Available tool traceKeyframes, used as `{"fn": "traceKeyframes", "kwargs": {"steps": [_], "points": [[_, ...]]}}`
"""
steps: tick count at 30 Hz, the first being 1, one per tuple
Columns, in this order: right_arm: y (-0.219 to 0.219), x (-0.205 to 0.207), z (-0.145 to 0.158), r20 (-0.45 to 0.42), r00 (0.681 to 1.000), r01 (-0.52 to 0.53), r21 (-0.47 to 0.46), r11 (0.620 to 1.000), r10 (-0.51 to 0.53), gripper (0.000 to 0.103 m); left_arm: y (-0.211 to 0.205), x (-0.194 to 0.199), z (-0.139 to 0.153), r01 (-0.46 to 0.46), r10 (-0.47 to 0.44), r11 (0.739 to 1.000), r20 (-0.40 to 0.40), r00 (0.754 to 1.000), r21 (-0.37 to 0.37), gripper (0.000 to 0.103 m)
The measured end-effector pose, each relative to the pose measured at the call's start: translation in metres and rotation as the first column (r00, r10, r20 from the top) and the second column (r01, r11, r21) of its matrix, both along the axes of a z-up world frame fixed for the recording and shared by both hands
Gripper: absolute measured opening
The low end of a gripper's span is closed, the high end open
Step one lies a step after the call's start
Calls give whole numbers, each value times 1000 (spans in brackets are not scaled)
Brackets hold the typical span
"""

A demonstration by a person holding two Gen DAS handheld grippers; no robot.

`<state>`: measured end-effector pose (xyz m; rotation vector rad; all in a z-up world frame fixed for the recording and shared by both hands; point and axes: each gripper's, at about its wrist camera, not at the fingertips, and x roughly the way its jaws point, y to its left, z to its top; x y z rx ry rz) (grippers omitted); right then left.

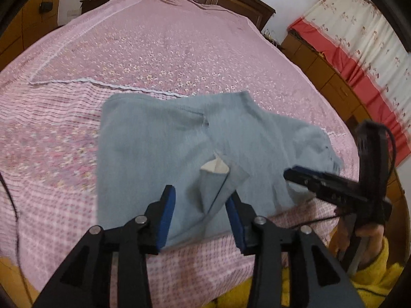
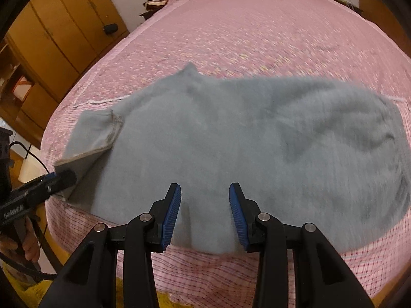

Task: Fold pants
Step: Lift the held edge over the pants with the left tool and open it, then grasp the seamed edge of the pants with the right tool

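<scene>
The grey-blue pants point(image 1: 159, 138) lie in a loose fold on the near part of the bed point(image 1: 159, 41), over a pink flowered cover, with their near edge close to the bed's near edge. In the left wrist view the left gripper point(image 1: 203, 205) hangs over that near edge, jaws released and standing apart, a raised crease of the cloth between the blue pads without either pad pressing on it; a white lining patch point(image 1: 214, 166) shows just beyond. In the right wrist view the right gripper point(image 2: 205, 202) is likewise released, its jaws apart above the near hem and nothing clamped between them. That view is blurred across the pants point(image 2: 231, 133). At its left edge the left gripper point(image 2: 60, 178) sits against a turned-up flap of the cloth; contact cannot be judged there. A yellow sleeve point(image 1: 375, 272) shows at near right. Wooden cabinets point(image 2: 59, 33) stand far left, and a floral curtain point(image 1: 359, 33) hangs far right.
</scene>
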<state>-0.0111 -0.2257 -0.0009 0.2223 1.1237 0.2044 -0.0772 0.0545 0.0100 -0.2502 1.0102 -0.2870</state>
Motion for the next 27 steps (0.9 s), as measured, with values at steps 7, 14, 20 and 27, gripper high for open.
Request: {"fn": "traceKeyframes", "kwargs": {"steps": [7, 14, 20, 27], "points": [[35, 20, 2, -25, 997, -74, 61, 995, 76, 40, 24, -19, 20, -39, 39, 999, 27, 999, -1, 42], [67, 37, 8, -38, 989, -136, 129, 982, 142, 40, 44, -19, 19, -113, 110, 992, 41, 993, 52, 42], [94, 43, -2, -75, 980, -171, 158, 972, 184, 40, 47, 0, -2, -164, 164, 973, 12, 986, 164, 42], [114, 47, -16, -110, 970, -191, 212, 959, 218, 40, 47, 7, -17, -154, 158, 978, -19, 987, 138, 43]]}}
